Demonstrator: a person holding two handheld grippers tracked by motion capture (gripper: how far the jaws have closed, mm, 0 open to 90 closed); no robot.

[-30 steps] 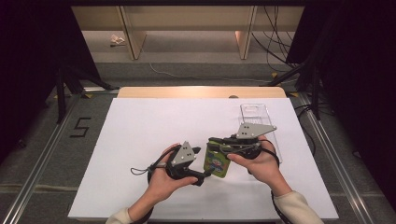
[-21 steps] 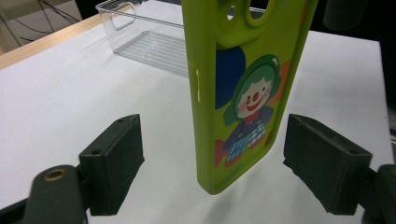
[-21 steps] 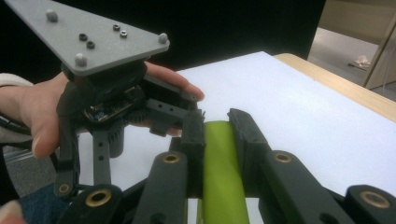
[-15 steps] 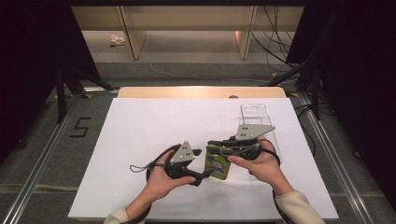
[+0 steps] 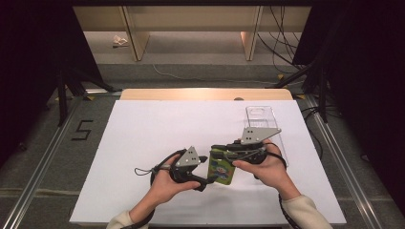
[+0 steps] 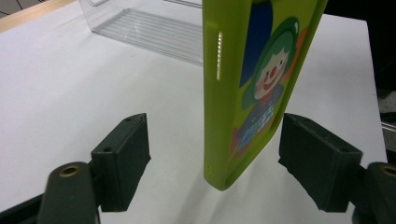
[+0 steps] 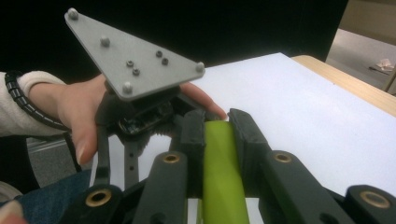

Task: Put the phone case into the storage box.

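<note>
Hands low over white table (image 5: 143,133). Left gripper (image 5: 206,181): jaws apart and just been closing, green phone case (image 5: 222,167) between them, untouched. Right gripper (image 5: 216,149) clamped on case's upper edge, holding it off the table. Beyond, clear tray (image 5: 260,117).

Count on the white table (image 5: 143,143): one green phone case (image 5: 221,168) with a clown print, one clear plastic tray (image 5: 261,119), two hand-held grippers, left (image 5: 206,180) and right (image 5: 217,149).

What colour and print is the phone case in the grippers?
Lime green phone case with a cartoon clown print: green hair, red smile. Clearest in the left gripper view.
</note>
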